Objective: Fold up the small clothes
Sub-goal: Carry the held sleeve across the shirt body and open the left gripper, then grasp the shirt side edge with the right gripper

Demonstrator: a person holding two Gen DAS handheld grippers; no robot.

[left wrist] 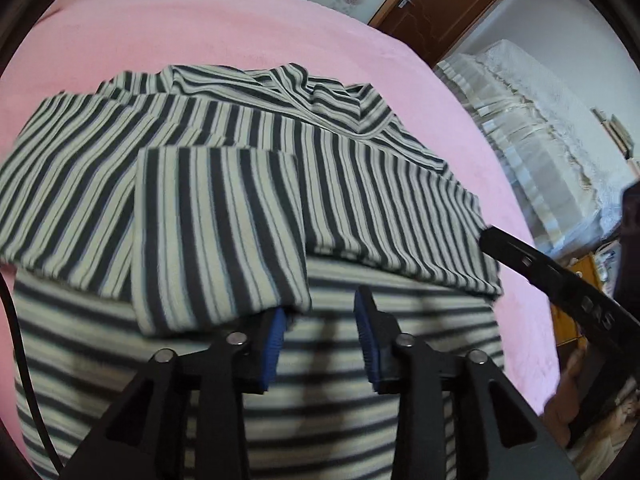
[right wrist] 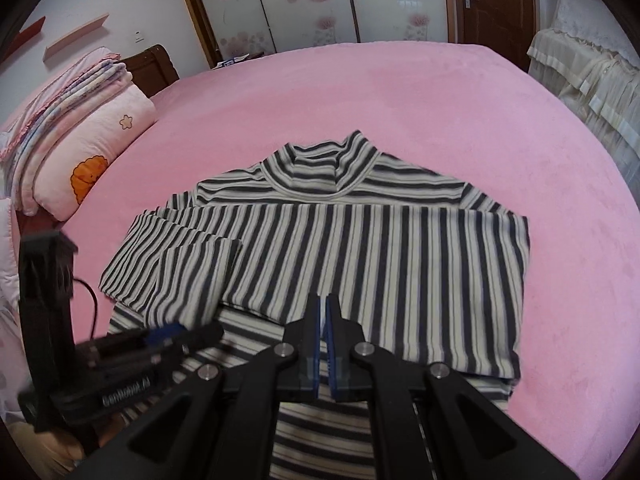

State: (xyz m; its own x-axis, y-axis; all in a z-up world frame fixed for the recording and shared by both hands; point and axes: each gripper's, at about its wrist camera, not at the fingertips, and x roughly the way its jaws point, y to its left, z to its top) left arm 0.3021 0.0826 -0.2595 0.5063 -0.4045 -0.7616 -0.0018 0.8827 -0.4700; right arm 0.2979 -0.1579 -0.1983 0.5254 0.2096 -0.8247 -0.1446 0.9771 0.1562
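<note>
pink bedspread (right wrist: 400, 92) | folded quilts (right wrist: 80, 136) | brown door (right wrist: 496, 4)

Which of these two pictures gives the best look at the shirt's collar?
The right wrist view: the striped shirt's collar faces the camera, whole and fairly sharp, on the pink bed cover. The left wrist view shows it sideways, crumpled and partly hidden by folds.

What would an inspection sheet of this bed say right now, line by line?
Surface: pink bed cover, smooth.
Job's things: striped top lying flat, both sleeves folded across the chest, collar at the far end.
Clutter: folded quilts stacked at the bed's left corner.
Grippers: left tongs open over the top beside a sleeve cuff; right tongs shut, nothing seen between them.
Cables: black cable by the left tongs.
Surroundings: floral sliding doors, wooden door, lace-covered furniture.
</note>
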